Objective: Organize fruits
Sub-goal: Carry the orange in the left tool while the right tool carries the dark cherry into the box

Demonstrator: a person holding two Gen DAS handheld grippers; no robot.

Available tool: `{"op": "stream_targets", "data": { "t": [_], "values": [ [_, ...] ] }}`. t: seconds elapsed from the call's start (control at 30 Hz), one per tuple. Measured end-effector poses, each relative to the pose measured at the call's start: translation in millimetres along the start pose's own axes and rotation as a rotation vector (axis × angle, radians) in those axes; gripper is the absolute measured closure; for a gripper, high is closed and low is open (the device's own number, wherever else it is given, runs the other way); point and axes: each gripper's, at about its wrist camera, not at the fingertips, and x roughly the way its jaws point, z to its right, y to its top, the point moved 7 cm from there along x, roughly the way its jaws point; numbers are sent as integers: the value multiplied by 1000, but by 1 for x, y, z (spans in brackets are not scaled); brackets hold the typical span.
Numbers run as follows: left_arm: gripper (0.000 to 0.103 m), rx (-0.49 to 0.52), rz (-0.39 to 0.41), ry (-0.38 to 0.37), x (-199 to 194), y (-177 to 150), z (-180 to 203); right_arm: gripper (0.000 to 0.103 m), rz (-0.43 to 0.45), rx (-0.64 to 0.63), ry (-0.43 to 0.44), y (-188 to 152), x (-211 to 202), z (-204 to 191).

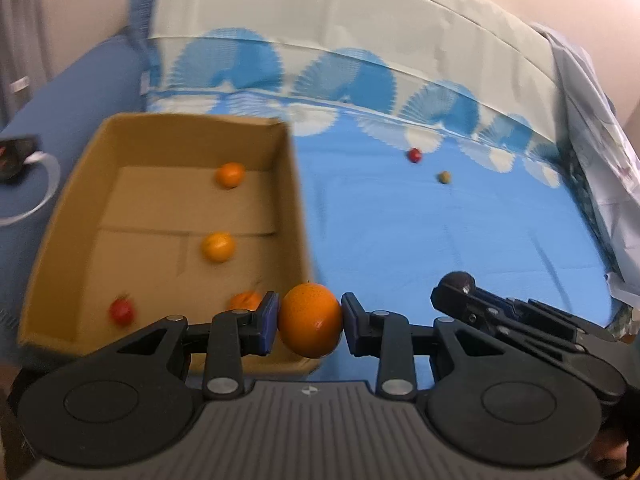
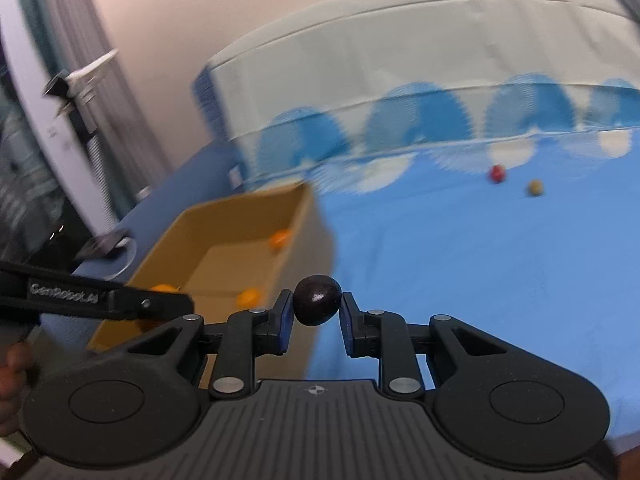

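Orange sits pinched in the left gripper at lower centre beside the cardboard box; the right gripper pinches a dark plum.

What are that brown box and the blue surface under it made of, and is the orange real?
The brown box looks like plain corrugated cardboard: matte tan walls, folded flaps on its floor. The blue surface seems to be woven fabric, a bedsheet with a printed fan pattern and soft creases. The orange held in the left gripper is glossy with speckled skin; real or plastic, I cannot tell.
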Motion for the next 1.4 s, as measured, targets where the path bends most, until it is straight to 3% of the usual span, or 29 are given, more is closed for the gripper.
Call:
{"op": "stream_targets", "data": {
  "t": [0.2, 0.5, 1.4],
  "values": [
    [66, -75, 16, 47, -32, -31, -53, 77, -60, -41, 34, -21, -7, -53],
    [66, -135, 52, 40, -55, -47, -82, 77, -70, -96, 23, -27, -14, -88],
    [66, -208, 69, 46, -53, -40, -108, 77, -86, -170, -5, -27, -3, -105]
  ]
}}
